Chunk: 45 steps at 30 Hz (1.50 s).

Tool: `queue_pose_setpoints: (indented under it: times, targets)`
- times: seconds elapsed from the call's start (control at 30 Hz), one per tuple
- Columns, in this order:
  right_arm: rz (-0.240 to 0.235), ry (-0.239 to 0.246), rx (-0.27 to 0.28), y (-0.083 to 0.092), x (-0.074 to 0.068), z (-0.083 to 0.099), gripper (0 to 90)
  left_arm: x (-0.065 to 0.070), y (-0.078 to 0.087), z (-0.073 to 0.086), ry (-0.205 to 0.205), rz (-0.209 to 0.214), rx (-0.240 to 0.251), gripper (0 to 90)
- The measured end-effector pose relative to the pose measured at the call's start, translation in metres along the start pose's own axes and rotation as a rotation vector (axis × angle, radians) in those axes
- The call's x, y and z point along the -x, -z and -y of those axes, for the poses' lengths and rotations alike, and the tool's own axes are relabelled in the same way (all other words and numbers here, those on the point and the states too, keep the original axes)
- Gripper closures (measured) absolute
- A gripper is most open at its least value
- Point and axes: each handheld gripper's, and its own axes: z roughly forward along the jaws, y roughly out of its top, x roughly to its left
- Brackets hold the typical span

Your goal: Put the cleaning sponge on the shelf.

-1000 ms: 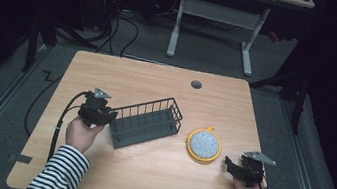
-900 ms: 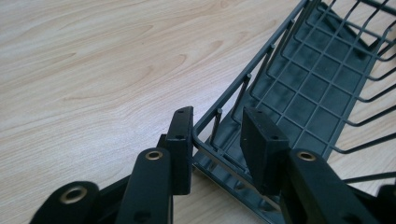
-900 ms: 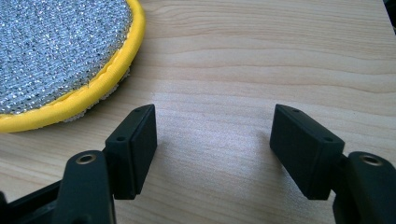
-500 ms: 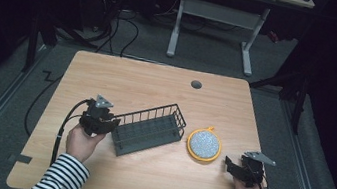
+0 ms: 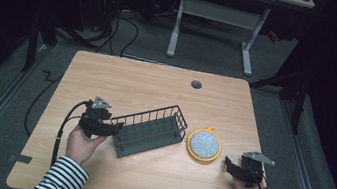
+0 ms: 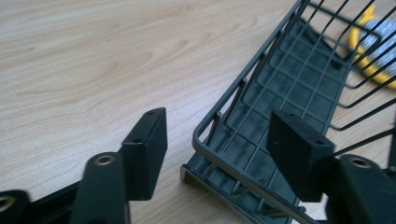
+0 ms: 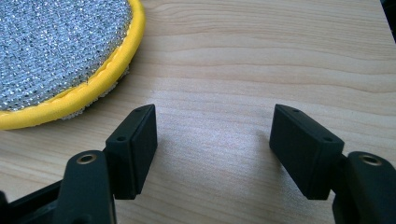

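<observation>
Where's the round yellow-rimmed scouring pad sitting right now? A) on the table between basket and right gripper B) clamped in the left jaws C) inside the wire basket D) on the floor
A: the scouring pad lies flat on the table, beside the wire basket and clear of the right gripper.

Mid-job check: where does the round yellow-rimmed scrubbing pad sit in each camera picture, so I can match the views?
High view: the scrubbing pad lies right of centre on the table, just right of the wire basket.
Left gripper view: a piece of its yellow rim and silver face shows at the top right corner, behind the basket's wires.
Right gripper view: it takes up the top left corner, beyond the open jaws.
Shared landmark: the pad's yellow rim.
</observation>
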Motion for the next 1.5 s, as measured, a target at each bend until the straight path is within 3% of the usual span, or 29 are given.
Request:
queue_pose_setpoints:
  times: [0.27, 0.33, 0.43, 0.53, 0.63, 0.7, 0.73, 0.8, 0.93, 1.07, 1.3, 1.5]
  targets:
    - [0.001, 0.0, 0.0, 0.0, 0.0, 0.0, 32.3, -0.015, 0.026, 0.007, 0.039, 0.027, 0.09, 32.5]
    - [0.001, 0.001, 0.001, 0.0, 0.0, 0.0, 32.3, -0.023, 0.037, 0.017, 0.042, 0.019, 0.129, 32.4]
    - [0.002, 0.002, 0.001, 0.0, 0.0, 0.0, 32.3, -0.029, 0.041, 0.025, 0.045, -0.002, 0.135, 32.4]
    - [0.003, 0.003, 0.0, 0.0, -0.001, 0.0, 32.3, -0.044, 0.038, 0.044, 0.092, -0.037, 0.122, 32.5]
    - [0.003, 0.003, 0.0, 0.0, -0.001, 0.0, 32.3, -0.051, 0.033, 0.053, 0.114, -0.063, 0.108, 32.6]
    - [0.002, 0.003, 0.0, 0.0, -0.001, 0.0, 32.3, -0.057, 0.027, 0.062, 0.138, -0.083, 0.1, 32.7]
    - [0.002, 0.001, 0.001, 0.0, 0.0, 0.0, 32.2, -0.062, 0.02, 0.071, 0.175, -0.094, 0.089, 32.8]
    - [0.0, 0.001, 0.0, 0.0, 0.0, 0.0, 33.1, -0.066, 0.013, 0.078, 0.193, -0.118, 0.072, 32.8]
    - [0.018, -0.021, 0.011, 0.0, 0.001, 0.0, 41.3, -0.068, 0.003, 0.084, 0.199, -0.159, 0.046, 33.1]
    - [0.022, -0.02, 0.01, 0.0, 0.001, 0.0, 41.5, -0.068, -0.002, 0.085, 0.193, -0.183, 0.054, 33.1]
    - [0.021, -0.015, 0.012, 0.0, 0.002, 0.0, 41.5, -0.069, -0.013, 0.091, 0.174, -0.238, 0.016, 33.2]
    - [0.009, -0.002, 0.012, 0.0, 0.002, 0.0, 40.6, -0.063, -0.015, 0.097, 0.146, -0.278, 0.047, 33.4]
